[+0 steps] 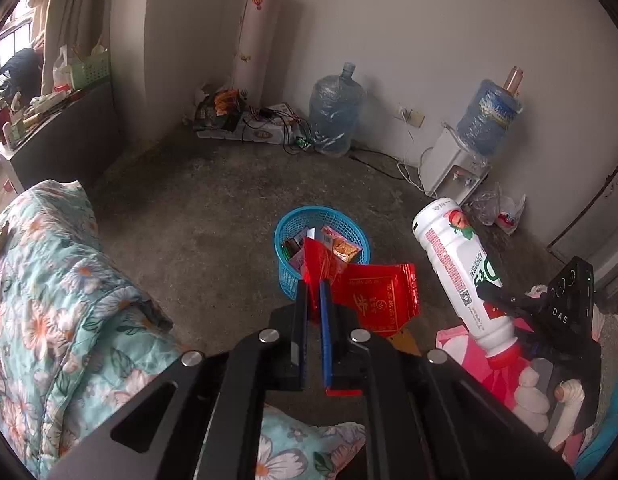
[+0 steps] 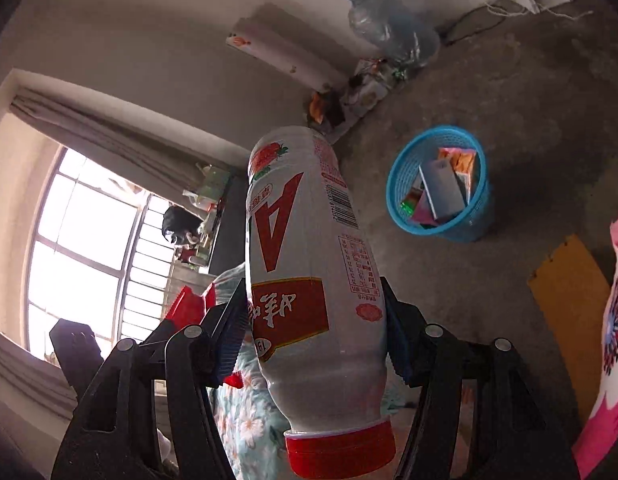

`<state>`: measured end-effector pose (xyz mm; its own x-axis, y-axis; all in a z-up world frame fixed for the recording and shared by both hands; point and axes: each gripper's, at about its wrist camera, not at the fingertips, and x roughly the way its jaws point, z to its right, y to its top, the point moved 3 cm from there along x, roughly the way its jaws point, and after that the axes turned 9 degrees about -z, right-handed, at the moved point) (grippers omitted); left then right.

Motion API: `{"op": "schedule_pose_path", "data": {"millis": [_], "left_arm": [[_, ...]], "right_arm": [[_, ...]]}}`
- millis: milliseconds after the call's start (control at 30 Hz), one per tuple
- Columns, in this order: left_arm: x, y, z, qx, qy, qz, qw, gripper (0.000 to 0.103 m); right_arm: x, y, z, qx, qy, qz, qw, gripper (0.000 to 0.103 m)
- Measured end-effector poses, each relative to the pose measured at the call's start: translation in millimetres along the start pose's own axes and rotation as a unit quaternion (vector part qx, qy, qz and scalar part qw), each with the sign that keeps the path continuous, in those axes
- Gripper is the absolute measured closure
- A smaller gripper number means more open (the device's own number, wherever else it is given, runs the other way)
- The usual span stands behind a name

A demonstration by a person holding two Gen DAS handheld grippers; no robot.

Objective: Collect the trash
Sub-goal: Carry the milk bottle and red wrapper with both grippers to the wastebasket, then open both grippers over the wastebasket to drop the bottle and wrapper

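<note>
now the left tool point(image 1: 314, 286) is pinched tight on a red foil wrapper point(image 1: 373, 300), which fans out past the fingertips just above the rim of the blue basket point(image 1: 351, 226). the right tool point(image 2: 315, 312) is clamped around a white drink bottle point(image 2: 309, 248), pads pressing both sides of the body, red cap point(image 2: 341, 450) toward the camera, base pointing away. the basket sits on the bare concrete floor point(image 1: 209, 208), already carrying cartons and snack packets. a floral quilt point(image 1: 57, 288) lies at the left, two water jugs point(image 1: 335, 110) stand by the far wall, one on a dispenser point(image 1: 449, 164).
</note>
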<state>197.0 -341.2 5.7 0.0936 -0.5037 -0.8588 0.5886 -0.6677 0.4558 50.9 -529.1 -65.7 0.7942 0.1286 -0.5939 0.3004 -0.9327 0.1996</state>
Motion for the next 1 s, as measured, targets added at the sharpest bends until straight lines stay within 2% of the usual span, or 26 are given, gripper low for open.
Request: {"op": "schedule_pose_path", "data": {"millis": [167, 267, 367, 500, 533, 567, 600, 633, 667, 767, 1000], "left_arm": [[120.6, 51.4, 24.1, 0.003, -0.001, -0.092, 0.9958, 0.098], [183.3, 74.2, 33.8, 0.015, 0.019, -0.123, 0.9921, 0.098], [230.9, 98.6, 41.6, 0.039, 0.044, -0.135, 0.9891, 0.098], [276.5, 131.3, 43.5, 0.056, 0.061, -0.114, 0.9901, 0.095], [288.1, 136.6, 41.7, 0.057, 0.06, -0.111, 0.9904, 0.086], [301.1, 141.1, 39.8, 0.057, 0.061, -0.114, 0.9899, 0.066], [312.0, 143.9, 35.1, 0.05, 0.072, -0.115, 0.9895, 0.055], [319.9, 145.7, 30.1, 0.035, 0.083, -0.108, 0.9901, 0.05], [324.5, 145.2, 25.7, 0.02, 0.083, -0.105, 0.9908, 0.05], [325.8, 142.4, 16.1, -0.024, 0.048, -0.117, 0.9917, 0.05], [273.0, 148.1, 33.4, 0.019, 0.034, -0.071, 0.9968, 0.05]], "right_arm": [[43.4, 40.8, 63.5, 0.072, -0.025, 0.0, 0.997, 0.046], [70.3, 62.5, 95.5, 0.1, -0.042, -0.01, 0.994, 0.046], [91.7, 83.9, 117.8, 0.111, -0.055, -0.02, 0.992, 0.046], [114.9, 114.7, 127.9, 0.114, -0.068, -0.024, 0.991, 0.045], [121.5, 122.6, 130.1, 0.111, -0.07, -0.021, 0.991, 0.043], [131.6, 131.1, 136.1, 0.108, -0.072, -0.023, 0.991, 0.037], [142.0, 138.2, 144.8, 0.107, -0.083, -0.028, 0.99, 0.034], [150.6, 141.6, 152.9, 0.107, -0.095, -0.033, 0.989, 0.033], [157.2, 143.0, 160.3, 0.107, -0.107, -0.04, 0.988, 0.033], [154.5, 138.4, 171.3, 0.118, -0.119, -0.038, 0.985, 0.033], [125.8, 129.7, 158.6, 0.107, -0.113, -0.004, 0.988, 0.033]]}}
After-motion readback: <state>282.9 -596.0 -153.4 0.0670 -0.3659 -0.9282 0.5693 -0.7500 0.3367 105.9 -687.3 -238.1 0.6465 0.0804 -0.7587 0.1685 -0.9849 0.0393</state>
